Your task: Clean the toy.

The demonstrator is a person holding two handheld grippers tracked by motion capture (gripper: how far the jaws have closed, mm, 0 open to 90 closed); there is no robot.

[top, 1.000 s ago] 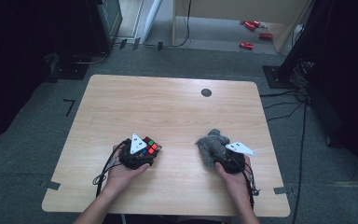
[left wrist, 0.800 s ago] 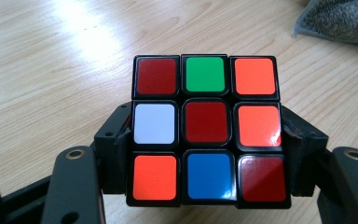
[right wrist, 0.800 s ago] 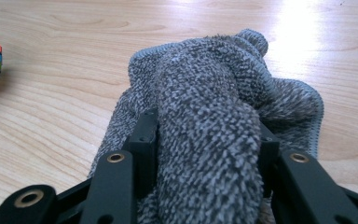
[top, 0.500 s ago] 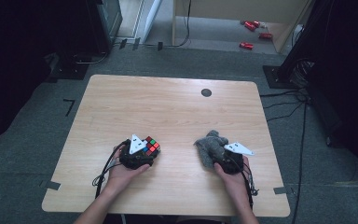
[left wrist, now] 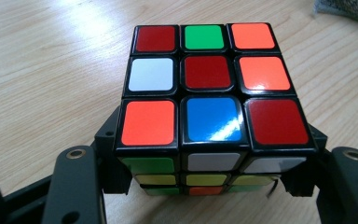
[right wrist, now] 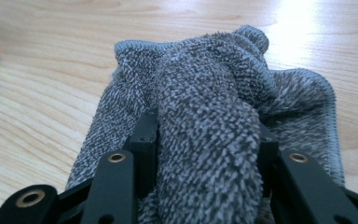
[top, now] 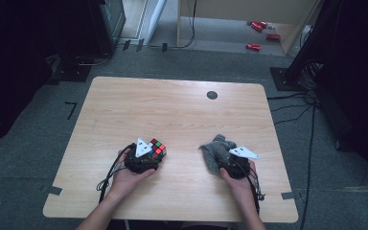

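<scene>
A scrambled colour cube point(top: 157, 148) sits on the wooden table point(top: 172, 110) near its front left. My left gripper point(top: 148, 154) is shut on it; in the left gripper view the cube point(left wrist: 209, 98) is pinched between the two black jaws at its lower sides. A crumpled grey cloth point(top: 215, 151) lies at the front right. My right gripper point(top: 226, 160) is shut on a thick fold of it, and in the right gripper view that fold of the cloth point(right wrist: 205, 121) bulges up between the jaws.
A small black round hole cover point(top: 212, 95) sits near the table's far edge. Cables trail from both grippers toward the front edge. Dark equipment stands on the floor around the table, with red objects point(top: 254, 46) on the floor beyond.
</scene>
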